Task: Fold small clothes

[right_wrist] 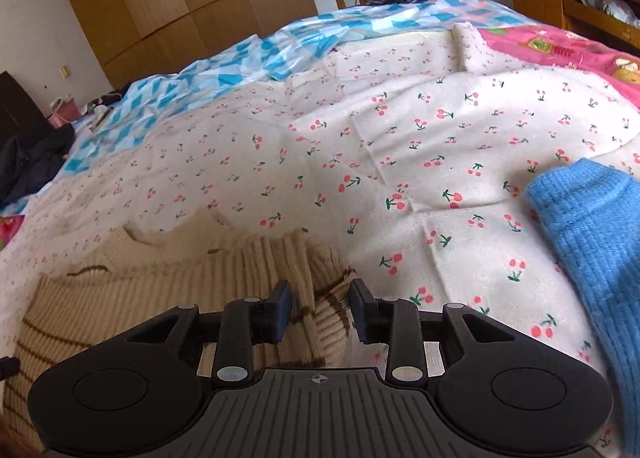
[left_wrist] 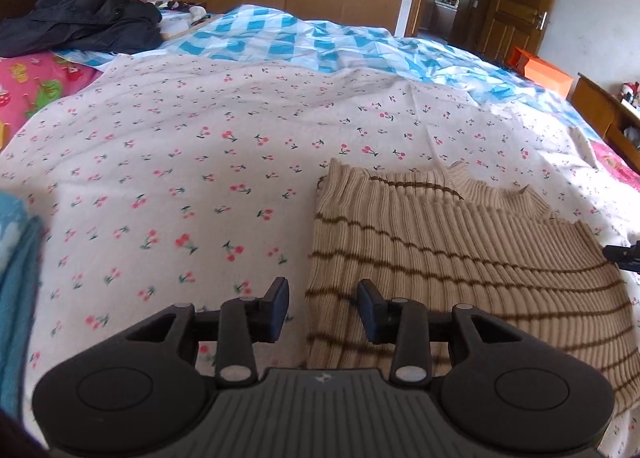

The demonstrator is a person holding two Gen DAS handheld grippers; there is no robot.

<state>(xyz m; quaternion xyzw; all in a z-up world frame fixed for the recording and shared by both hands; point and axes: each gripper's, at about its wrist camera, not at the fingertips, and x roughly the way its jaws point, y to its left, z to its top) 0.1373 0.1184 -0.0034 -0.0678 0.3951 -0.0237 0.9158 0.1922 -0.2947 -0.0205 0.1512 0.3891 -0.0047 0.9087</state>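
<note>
Both your grippers low over the beige striped sweater (left_wrist: 460, 258) on the cherry-print sheet (left_wrist: 180, 162).
Left gripper (left_wrist: 323, 308) jaws apart, empty, straddling its edge; right gripper (right_wrist: 320, 310) apart around a bunched fold, contact unclear.

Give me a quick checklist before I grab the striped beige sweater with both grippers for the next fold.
1. Left gripper open: ok, its jaws stand apart over the striped beige sweater's left edge.
2. Right gripper open: ok, jaws apart with a bunched bit of the sweater between them.
3. Either gripper already clamped on cloth: not ok, neither has closed.
4. Sweater lying flat: not ok, the part at the right gripper is humped up.
5. Room to fold on the cherry-print sheet: ok, bare sheet lies beside the sweater.
6. Blue knit garment out of the way: ok, it lies apart from the sweater.
</note>
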